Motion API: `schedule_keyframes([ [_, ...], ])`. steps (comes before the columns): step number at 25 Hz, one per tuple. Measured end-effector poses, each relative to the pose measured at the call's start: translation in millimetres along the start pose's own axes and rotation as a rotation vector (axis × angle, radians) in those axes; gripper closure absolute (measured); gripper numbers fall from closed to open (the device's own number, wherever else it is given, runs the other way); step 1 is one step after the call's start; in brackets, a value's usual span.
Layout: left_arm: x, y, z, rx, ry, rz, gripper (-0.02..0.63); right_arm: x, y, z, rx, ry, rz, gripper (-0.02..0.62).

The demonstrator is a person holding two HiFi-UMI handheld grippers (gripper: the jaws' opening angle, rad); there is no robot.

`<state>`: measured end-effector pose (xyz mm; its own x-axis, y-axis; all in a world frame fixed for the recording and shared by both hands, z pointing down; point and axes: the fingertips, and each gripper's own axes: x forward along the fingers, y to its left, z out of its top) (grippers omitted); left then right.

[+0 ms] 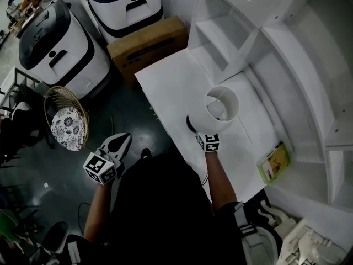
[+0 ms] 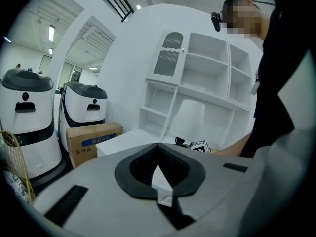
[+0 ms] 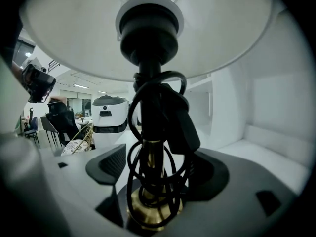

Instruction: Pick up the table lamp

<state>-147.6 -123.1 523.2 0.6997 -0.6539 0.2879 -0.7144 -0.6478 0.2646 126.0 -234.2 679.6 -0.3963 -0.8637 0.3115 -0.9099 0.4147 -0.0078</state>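
Note:
The table lamp (image 1: 222,106) stands on the white table (image 1: 171,84), white shade up and dark base towards the near edge. In the right gripper view its black stem (image 3: 148,107), wound with black cord, rises from a brass foot (image 3: 150,209) between the jaws. My right gripper (image 3: 160,168) is open; the pads (image 3: 112,164) flank the stem without pressing it. In the head view that gripper (image 1: 203,130) reaches under the shade. My left gripper (image 1: 122,141) hangs over the dark floor left of the table, shut and empty (image 2: 158,147).
Two white-and-black machines (image 1: 60,46) and a cardboard box (image 1: 146,43) stand on the floor beyond the table. A gold wire chair (image 1: 66,120) is at the left. A green-yellow book (image 1: 274,162) lies on the table's right. White shelves (image 1: 231,32) curve behind.

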Motion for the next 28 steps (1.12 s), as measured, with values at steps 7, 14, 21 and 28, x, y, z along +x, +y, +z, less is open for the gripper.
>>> schedule_keyframes([
  [7,-2.6,5.6,-3.3,-0.006,0.007,0.024,0.595,4.3,-8.5,-1.2,-0.017,0.014,-0.044,0.343],
  [14,-2.1,5.6,-5.1,-0.001,0.009,0.032,0.595,4.9,-9.1,-0.2,-0.041,0.017,-0.041,0.439],
  [21,-4.9,8.4,-7.0,0.013,0.007,0.035,0.595,6.4,-7.5,5.4,-0.057,0.004,-0.056,0.466],
  [28,-4.7,5.4,-11.0,0.036,0.008,0.017,0.595,4.3,-7.5,8.6,-0.065,0.001,-0.063,0.474],
])
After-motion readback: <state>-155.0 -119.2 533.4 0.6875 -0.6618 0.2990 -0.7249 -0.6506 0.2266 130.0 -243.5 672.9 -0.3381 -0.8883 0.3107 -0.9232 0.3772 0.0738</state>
